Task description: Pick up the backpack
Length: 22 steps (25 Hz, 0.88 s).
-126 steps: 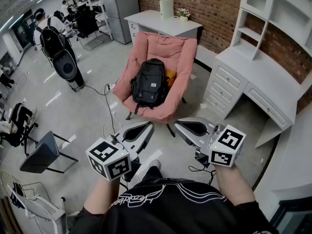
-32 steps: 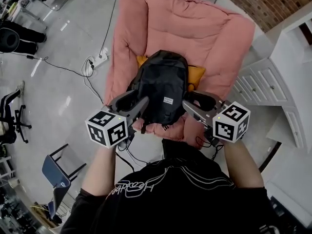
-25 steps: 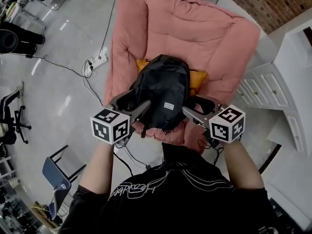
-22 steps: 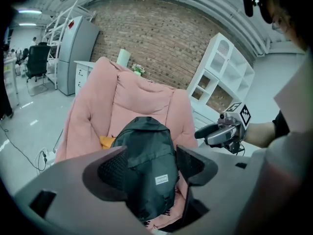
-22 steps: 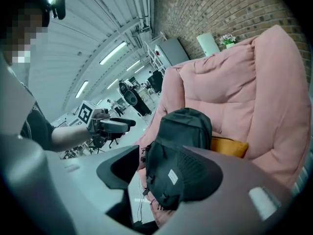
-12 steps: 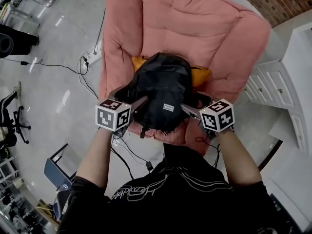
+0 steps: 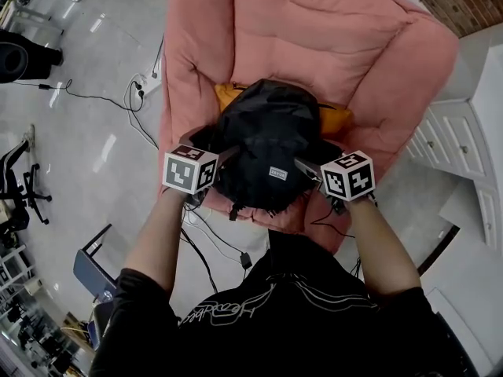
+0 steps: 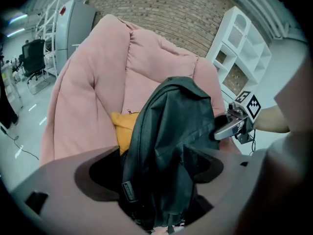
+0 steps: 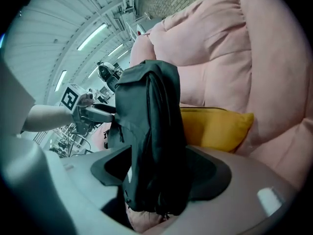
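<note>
While the left gripper [image 7: 222,157] and right gripper [image 7: 302,166] were opening astride the black backpack [image 7: 267,132], not yet pinching, deep, even bites seemed wise.

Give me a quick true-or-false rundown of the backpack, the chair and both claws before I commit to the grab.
1. The backpack sits on the pink chair. True.
2. The backpack is red. False: it is black.
3. A yellow cushion lies behind the backpack. True.
4. Both claws hang well clear of the backpack. False: the left claw and right claw flank it, each with part of the bag between its opening jaws.
5. A power strip lies on the floor beside the chair. True.
</note>
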{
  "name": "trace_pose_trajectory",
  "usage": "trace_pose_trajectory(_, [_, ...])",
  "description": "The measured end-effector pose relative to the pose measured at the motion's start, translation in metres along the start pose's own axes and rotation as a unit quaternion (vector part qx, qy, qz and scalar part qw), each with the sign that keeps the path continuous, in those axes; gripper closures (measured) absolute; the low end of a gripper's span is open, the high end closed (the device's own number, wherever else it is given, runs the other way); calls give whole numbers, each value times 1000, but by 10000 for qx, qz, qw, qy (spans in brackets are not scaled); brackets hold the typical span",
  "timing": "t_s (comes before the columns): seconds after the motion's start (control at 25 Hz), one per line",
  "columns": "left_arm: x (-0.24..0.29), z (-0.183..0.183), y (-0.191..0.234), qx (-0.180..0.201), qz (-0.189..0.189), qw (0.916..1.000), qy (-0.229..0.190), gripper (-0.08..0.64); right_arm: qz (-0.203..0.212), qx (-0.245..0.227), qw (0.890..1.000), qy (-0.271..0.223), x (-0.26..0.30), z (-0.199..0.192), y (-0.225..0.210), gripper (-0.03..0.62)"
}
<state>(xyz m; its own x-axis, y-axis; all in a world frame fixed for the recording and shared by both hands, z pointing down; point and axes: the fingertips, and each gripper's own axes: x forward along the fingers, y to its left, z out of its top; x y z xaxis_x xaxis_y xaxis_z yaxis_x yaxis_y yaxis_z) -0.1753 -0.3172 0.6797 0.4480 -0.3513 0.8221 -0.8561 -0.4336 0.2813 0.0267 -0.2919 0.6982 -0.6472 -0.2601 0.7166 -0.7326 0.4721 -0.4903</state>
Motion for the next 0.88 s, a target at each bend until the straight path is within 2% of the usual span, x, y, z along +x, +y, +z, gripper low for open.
trace_pose_trajectory(0.16, [10, 0, 8, -81, 47, 9999, 52, 173, -59, 68, 10000, -43, 7, -1, -4, 255])
trace_pose_trajectory(0.36, [16, -1, 5, -170, -161, 9997, 22, 197, -99, 145, 9998, -121, 8, 0, -4, 265])
trace_pose_trajectory(0.6, [16, -5, 2, -261, -199, 9995, -25, 253, -168, 173, 9996, -162, 8, -1, 1, 333])
trace_pose_trajectory(0.88, [10, -5, -4, -321, -159, 9993, -74, 297, -153, 287, 9992, -244, 5, -1, 5, 380])
